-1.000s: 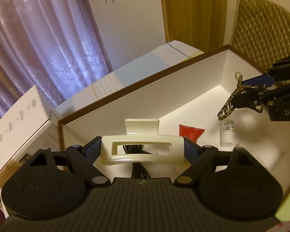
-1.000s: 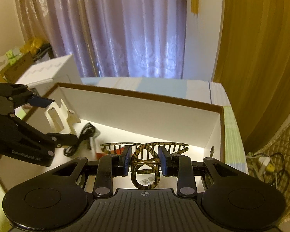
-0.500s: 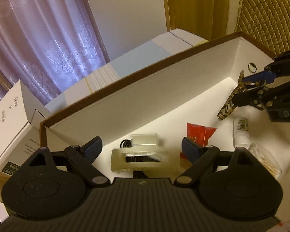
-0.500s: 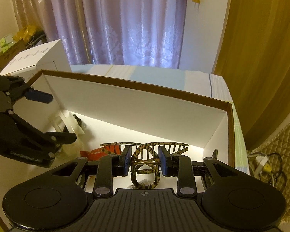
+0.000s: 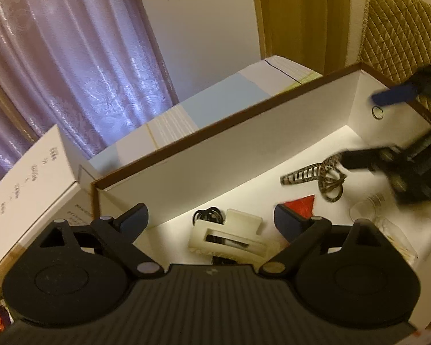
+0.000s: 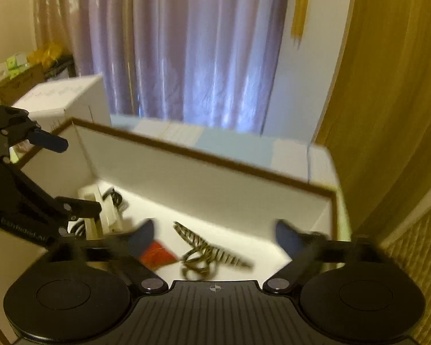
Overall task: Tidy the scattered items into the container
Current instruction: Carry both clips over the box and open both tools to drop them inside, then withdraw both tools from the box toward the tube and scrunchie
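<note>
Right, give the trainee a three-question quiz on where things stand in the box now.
1. True or false: the left gripper grips the cream hair clip.
2. The striped clip lies: A) on the box floor, B) in the right gripper, C) outside the box.
3. What lies just behind the cream hair clip?

Key: 1 false, it is open. 2 A. 3 A black cable.

Container (image 5: pixel 244 143): white box with a brown rim, open at the top.
Cream hair claw (image 5: pixel 230 237): lying on the box floor near its left end, touching a coiled black cable (image 5: pixel 208 215).
Tiger-striped hair clip (image 5: pixel 316 174): lying flat on the floor, mid-box, just beside a red packet (image 5: pixel 300 204).
</note>
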`<control>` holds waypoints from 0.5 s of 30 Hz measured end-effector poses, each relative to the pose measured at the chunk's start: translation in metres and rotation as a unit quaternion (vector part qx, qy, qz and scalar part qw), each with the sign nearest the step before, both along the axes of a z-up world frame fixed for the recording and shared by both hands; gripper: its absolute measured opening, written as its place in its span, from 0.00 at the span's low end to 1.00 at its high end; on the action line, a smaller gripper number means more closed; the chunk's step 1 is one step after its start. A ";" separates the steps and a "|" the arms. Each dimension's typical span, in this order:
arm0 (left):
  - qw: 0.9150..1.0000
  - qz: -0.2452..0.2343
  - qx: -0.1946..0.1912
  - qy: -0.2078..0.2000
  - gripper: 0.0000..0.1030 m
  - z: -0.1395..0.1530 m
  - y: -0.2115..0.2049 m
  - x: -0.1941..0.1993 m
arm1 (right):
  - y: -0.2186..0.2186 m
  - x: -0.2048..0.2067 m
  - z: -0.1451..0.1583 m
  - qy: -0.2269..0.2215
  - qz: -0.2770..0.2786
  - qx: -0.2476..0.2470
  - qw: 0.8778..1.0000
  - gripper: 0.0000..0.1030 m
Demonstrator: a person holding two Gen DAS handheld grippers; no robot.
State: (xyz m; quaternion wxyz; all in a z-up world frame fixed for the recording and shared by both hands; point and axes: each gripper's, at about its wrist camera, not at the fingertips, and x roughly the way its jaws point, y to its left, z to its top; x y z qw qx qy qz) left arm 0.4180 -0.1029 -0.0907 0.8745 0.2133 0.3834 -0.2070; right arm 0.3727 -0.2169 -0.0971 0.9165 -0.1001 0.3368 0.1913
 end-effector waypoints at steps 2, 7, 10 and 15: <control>1.000 0.009 -0.007 -0.002 0.90 0.006 0.005 -0.003 | -0.005 -0.010 0.004 0.006 0.002 0.011 1.000 0.89; 1.000 0.023 -0.019 -0.002 0.94 0.019 0.015 -0.019 | -0.016 -0.044 0.010 0.020 0.002 0.035 0.999 0.98; 0.999 0.031 -0.010 -0.002 0.96 0.024 0.015 -0.035 | -0.018 -0.060 0.012 0.036 -0.003 0.043 0.998 0.98; 0.999 0.049 -0.012 0.004 0.99 0.033 0.015 -0.061 | -0.020 -0.079 0.014 0.043 -0.017 0.038 0.998 0.98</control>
